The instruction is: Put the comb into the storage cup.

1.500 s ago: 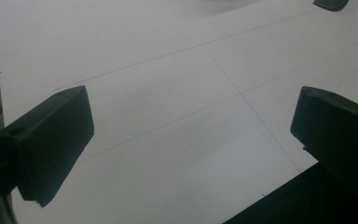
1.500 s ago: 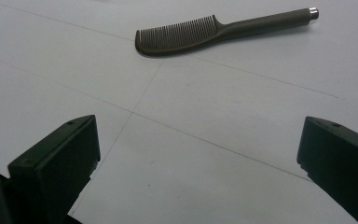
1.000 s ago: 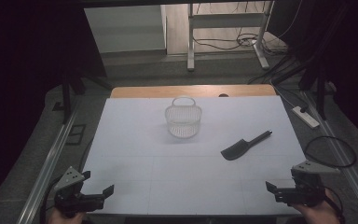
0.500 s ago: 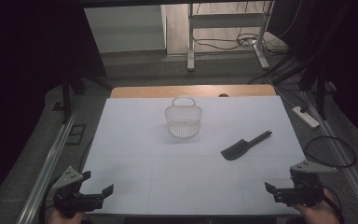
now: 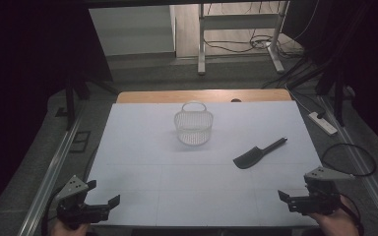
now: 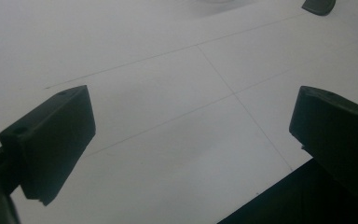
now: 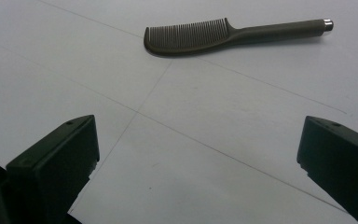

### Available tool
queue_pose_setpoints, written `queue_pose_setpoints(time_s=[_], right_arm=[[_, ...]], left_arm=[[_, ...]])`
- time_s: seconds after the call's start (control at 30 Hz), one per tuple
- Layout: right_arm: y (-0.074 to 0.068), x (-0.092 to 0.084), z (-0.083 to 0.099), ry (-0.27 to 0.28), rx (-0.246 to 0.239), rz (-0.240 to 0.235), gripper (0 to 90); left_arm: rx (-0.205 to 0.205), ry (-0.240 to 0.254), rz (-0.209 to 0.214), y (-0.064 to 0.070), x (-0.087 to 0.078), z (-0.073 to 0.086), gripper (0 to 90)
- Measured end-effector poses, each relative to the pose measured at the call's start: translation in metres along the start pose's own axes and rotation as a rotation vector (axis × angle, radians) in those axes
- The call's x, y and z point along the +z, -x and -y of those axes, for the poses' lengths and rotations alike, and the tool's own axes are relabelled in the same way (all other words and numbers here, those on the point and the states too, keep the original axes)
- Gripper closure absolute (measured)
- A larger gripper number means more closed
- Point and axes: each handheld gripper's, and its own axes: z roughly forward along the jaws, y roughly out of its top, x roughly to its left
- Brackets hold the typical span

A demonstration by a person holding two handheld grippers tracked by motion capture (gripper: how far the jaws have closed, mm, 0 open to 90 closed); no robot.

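A white wire basket (image 5: 193, 128) with a hoop handle stands upright at the table's far middle. To its right and nearer me, a dark comb (image 5: 258, 153) lies flat with its handle pointing to the far right. In the right gripper view the comb (image 7: 214, 35) lies ahead of the jaws, teeth toward me. My left gripper (image 5: 101, 193) hovers open at the near left corner, holding nothing. The left gripper (image 6: 191, 121) has bare sheet between its jaws, and the comb's end (image 6: 318, 5) shows at the top right. My right gripper (image 5: 285, 200) (image 7: 198, 140) is open and empty at the near right.
A white sheet (image 5: 142, 162) with faint fold lines covers the table, leaving a wooden strip (image 5: 177, 96) bare at the far edge. Metal rails (image 5: 54, 167) run along both sides. A power strip (image 5: 323, 123) and cables lie on the floor to the right.
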Motion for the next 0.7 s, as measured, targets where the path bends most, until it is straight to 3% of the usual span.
queue_pose_setpoints(time_s=[0.3,0.7], right_arm=[[0.002,0.004,-0.002,-0.016,0.000,-0.036,0.0],[0.006,0.008,-0.018,-0.022,0.006,-0.033,0.0]], left_arm=[[0.003,-0.003,0.002,0.000,0.000,0.000,0.8],[0.002,-0.005,0.004,0.000,0.001,0.000,0.9]])
